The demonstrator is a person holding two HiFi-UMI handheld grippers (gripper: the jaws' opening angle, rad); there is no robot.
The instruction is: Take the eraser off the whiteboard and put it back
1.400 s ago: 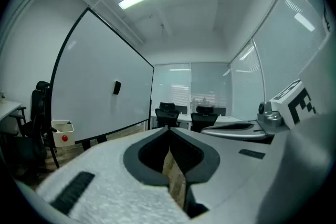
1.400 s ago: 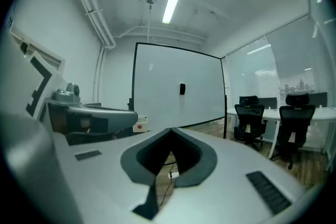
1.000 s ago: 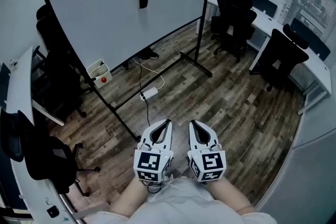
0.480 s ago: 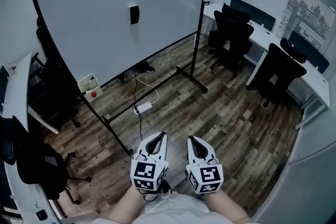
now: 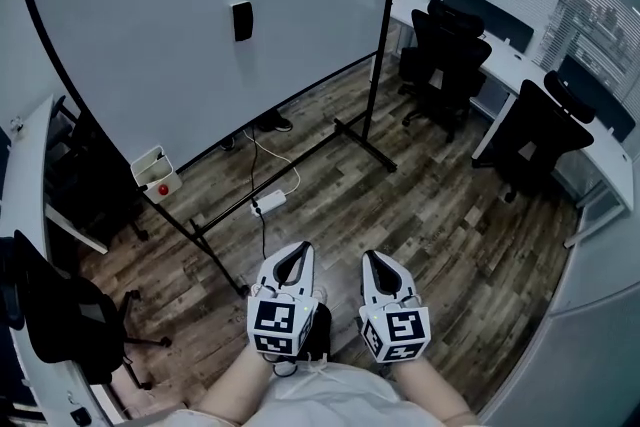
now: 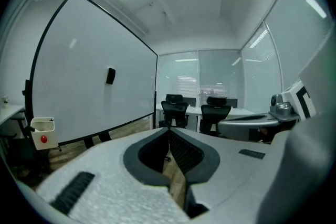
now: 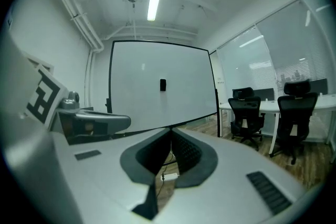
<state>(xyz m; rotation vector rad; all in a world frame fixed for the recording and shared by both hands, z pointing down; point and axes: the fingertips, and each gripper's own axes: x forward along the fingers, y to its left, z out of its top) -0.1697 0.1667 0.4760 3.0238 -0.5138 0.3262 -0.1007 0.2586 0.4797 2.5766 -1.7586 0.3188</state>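
The right gripper faced the whiteboard, jaws together, nothing between them. The eraser (a small dark block) sat mid-board, well apart from the gripper.

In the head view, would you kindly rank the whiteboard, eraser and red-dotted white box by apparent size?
Largest: whiteboard, by far.
Next: white box.
Smallest: eraser, though it hangs farther from the camera.

The left gripper and the right gripper are built alike: white, grainy shells tapering to a point; dark grey ribbed pads lining the inner faces; a white cube printed with black square markers at each base; the person wears a pale top.
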